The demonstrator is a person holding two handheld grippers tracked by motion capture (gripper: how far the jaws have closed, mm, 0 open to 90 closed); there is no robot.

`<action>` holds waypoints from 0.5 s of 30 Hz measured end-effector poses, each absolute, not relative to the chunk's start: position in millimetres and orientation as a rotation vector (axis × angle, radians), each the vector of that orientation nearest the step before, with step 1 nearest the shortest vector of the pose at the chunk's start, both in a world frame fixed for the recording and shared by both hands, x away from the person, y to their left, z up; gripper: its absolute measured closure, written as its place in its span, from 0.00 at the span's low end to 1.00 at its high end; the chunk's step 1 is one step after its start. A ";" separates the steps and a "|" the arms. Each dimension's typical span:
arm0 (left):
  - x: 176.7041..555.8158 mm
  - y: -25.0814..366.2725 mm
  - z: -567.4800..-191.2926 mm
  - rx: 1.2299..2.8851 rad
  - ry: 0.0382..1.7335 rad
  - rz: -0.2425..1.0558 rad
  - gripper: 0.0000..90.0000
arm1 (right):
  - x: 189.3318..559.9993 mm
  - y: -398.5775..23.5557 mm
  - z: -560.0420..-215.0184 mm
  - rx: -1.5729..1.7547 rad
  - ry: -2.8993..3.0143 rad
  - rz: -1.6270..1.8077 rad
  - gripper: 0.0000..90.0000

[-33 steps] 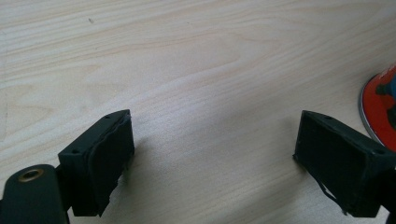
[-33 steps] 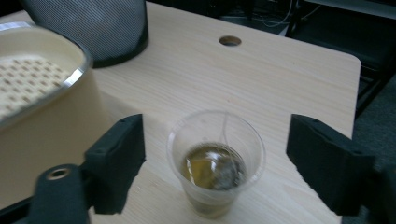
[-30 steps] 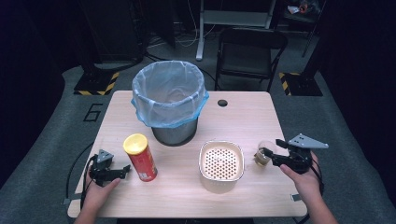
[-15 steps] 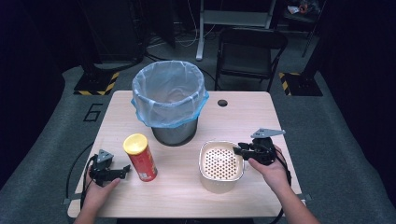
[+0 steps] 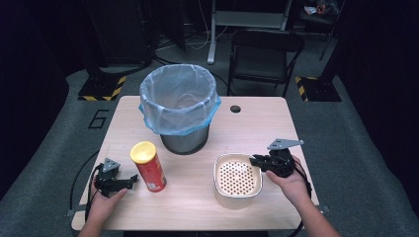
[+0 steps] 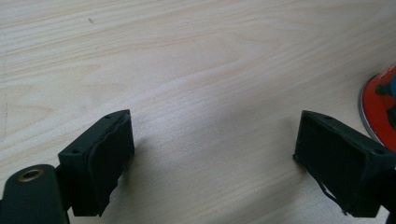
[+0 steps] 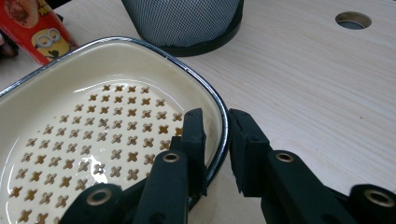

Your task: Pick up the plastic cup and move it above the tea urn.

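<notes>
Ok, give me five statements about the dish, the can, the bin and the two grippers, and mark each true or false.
1. The right gripper has its jaws closed on the rim of the cream dish. True; they have just been closing on it.
2. The left gripper holds the red can. False: its jaws stand open over bare table, with the can off to one side.
3. The bin has a plastic liner. True.
4. The dish has a plain solid bottom. False: it is pierced with small cross-shaped holes.
5. The can lies on its side. False: it stands upright.
</notes>
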State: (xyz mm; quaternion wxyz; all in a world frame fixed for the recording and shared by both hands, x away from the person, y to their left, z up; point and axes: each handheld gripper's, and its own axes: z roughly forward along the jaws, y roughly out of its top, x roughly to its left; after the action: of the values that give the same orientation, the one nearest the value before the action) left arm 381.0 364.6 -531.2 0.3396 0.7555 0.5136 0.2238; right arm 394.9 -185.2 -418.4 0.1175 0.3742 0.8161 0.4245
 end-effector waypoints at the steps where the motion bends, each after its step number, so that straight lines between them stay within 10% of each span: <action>1: 381.0 364.6 -531.2 1.967 1.337 0.583 0.13 | 393.0 -186.1 -418.1 1.094 2.388 1.235 0.85; 5: 381.0 364.6 -531.2 1.967 1.337 0.583 0.13 | 386.4 -192.8 -416.9 1.082 2.381 1.242 0.81; 15: 381.0 364.6 -531.2 1.966 1.338 0.583 0.13 | 386.5 -236.8 -407.5 1.202 2.111 1.207 0.30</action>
State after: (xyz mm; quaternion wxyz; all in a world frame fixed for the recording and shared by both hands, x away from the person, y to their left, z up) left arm 381.0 364.6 -531.2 0.3395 0.7553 0.5138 0.2240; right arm 386.5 -236.8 -407.5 0.2129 0.4328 0.7605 0.4347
